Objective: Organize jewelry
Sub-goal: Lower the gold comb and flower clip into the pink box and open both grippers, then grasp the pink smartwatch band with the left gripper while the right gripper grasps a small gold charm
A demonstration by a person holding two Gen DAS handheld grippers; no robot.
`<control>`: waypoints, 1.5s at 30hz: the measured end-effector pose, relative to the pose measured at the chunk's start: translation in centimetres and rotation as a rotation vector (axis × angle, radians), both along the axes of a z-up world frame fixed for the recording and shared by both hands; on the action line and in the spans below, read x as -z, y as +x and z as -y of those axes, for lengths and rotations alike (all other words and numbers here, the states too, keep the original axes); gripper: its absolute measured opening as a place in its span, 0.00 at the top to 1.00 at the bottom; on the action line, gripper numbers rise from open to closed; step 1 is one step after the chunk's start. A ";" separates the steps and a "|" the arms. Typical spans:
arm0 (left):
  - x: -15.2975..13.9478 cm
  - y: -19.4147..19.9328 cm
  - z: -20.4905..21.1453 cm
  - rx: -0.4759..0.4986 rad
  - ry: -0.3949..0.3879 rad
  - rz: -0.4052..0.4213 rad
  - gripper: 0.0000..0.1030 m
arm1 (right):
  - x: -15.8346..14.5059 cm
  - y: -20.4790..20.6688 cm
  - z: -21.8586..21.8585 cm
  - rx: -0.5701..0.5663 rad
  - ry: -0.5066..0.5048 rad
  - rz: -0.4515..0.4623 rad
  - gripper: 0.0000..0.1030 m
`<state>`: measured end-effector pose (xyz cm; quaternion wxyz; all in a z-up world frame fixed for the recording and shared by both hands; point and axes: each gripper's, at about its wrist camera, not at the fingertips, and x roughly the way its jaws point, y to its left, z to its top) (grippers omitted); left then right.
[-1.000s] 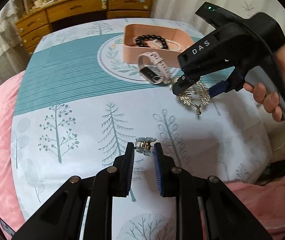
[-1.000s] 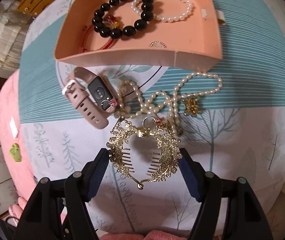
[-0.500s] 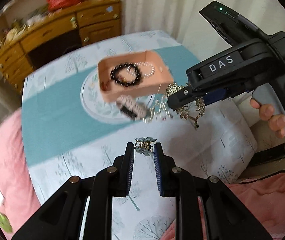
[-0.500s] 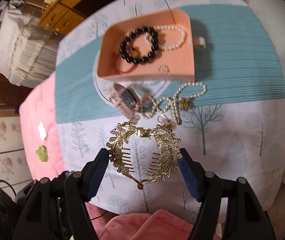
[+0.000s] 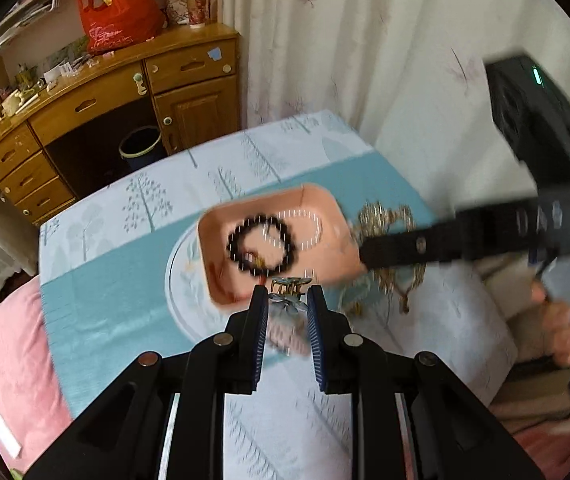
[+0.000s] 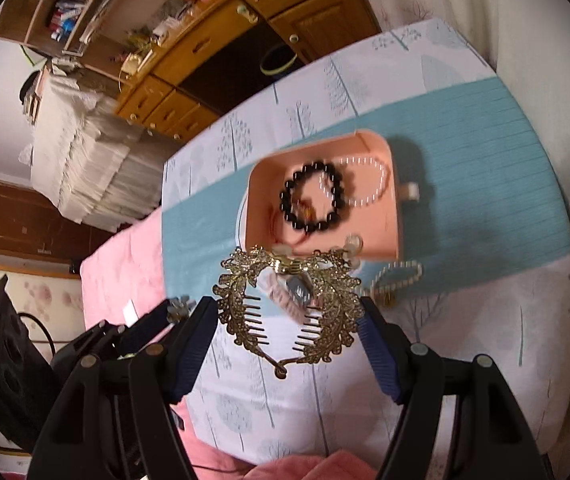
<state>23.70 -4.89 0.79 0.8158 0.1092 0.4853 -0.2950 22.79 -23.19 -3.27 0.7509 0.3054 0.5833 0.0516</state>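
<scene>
My left gripper (image 5: 287, 300) is shut on a small flower hair clip (image 5: 288, 287), held high above the bed. My right gripper (image 6: 288, 316) is shut on a large gold leaf-shaped hair comb (image 6: 289, 308), also raised; the comb shows blurred in the left wrist view (image 5: 389, 236). Below lies a pink tray (image 6: 389, 200) holding a black bead bracelet (image 6: 312, 199), a white pearl bracelet (image 6: 369, 180) and a red cord. The tray shows in the left wrist view (image 5: 325, 208) too. A pink smartwatch (image 6: 293, 292) and a pearl necklace (image 6: 401, 276) lie on the bedspread beside the tray.
The bed has a white and teal tree-print cover (image 6: 485, 152) with a pink blanket (image 5: 1, 344) at its left. A wooden desk (image 5: 125, 92) with drawers and a dark bin (image 5: 141, 146) stand beyond the bed. A curtain (image 5: 325, 40) hangs at the back right.
Both grippers have risen well above the bed, each carrying its hair piece. The tray and the jewelry on the cover look smaller and farther below.
</scene>
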 end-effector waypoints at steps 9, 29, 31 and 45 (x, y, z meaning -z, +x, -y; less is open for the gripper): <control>1.6 5.8 1.3 -0.039 -0.025 -0.003 0.83 | 2.0 2.9 1.6 0.021 -0.033 0.090 0.31; 3.2 6.0 -0.6 -0.195 0.020 -0.214 0.39 | 2.0 1.1 3.3 -0.020 -0.146 0.128 0.25; 3.4 5.5 -0.9 -0.212 0.019 -0.247 0.39 | 1.5 0.3 3.1 -0.049 -0.189 0.165 0.25; 8.3 3.3 -2.2 -0.334 -0.043 -0.474 0.39 | 4.2 -6.6 1.1 -0.196 -0.420 0.385 0.32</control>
